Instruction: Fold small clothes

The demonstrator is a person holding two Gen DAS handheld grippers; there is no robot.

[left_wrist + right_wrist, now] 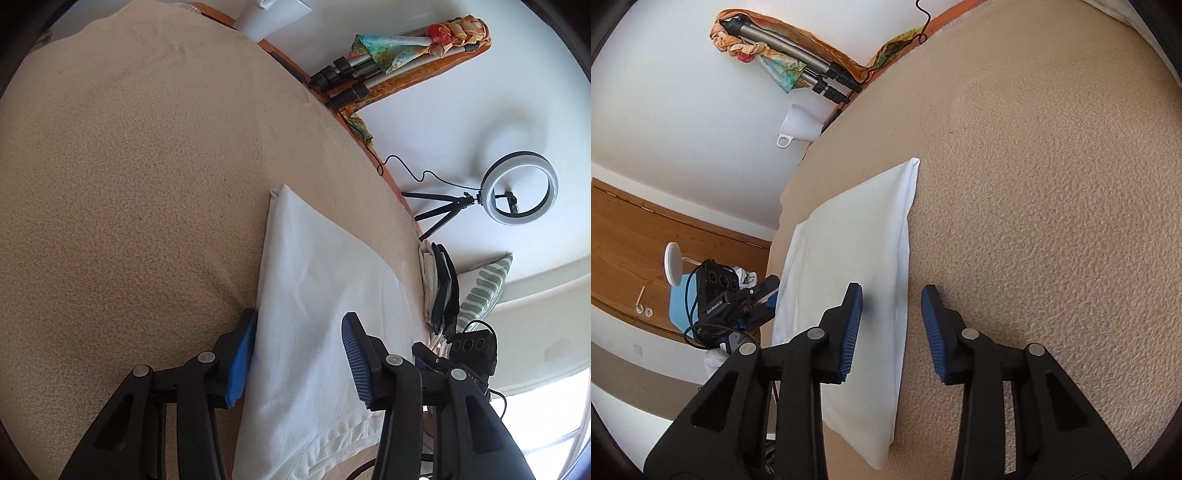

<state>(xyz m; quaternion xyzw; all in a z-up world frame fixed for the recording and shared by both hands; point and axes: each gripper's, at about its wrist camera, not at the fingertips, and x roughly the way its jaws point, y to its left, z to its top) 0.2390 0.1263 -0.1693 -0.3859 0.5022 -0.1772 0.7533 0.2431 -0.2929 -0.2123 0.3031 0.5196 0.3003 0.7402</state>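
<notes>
A white folded garment [314, 302] lies flat on the beige textured cover [129, 184] near its edge. My left gripper [299, 354] is open, its blue pads straddling the garment's near end, just above it. In the right wrist view the same garment [849, 251] lies as a long folded strip. My right gripper [892, 325] is open over the garment's long folded edge, one pad above the cloth, the other above the bare cover [1052, 221]. The other gripper [738, 299] shows at the garment's far end. Neither gripper holds anything.
A stack of folded clothes [439, 288] and a striped pillow [484, 291] lie beyond the cover's edge. A ring light on a tripod [517, 192], folded tripods wrapped in a colourful scarf [399, 48] and a white jug [798, 123] stand by the wall.
</notes>
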